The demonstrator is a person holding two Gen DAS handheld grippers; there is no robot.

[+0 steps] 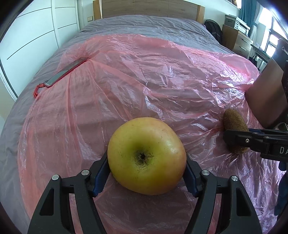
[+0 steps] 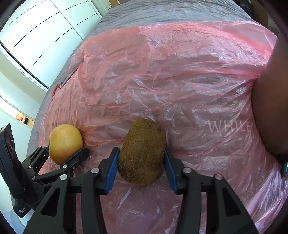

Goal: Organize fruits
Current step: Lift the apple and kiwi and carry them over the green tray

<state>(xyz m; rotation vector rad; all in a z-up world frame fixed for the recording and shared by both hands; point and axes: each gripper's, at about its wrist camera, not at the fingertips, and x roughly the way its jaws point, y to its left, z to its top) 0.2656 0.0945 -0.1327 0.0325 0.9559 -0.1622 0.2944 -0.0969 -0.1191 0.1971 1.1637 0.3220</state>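
Observation:
A yellow-green apple with a reddish blush lies on the pink plastic sheet, between the jaws of my left gripper, whose blue pads touch both its sides. A brown fuzzy kiwi lies on the sheet between the blue pads of my right gripper, which close on it. In the left wrist view the kiwi and right gripper sit to the right. In the right wrist view the apple and left gripper sit to the left.
The sheet covers a grey bed with a wooden headboard. A phone in a red case lies at the sheet's far left edge. A brown box stands at the right. White wardrobe doors are on the left.

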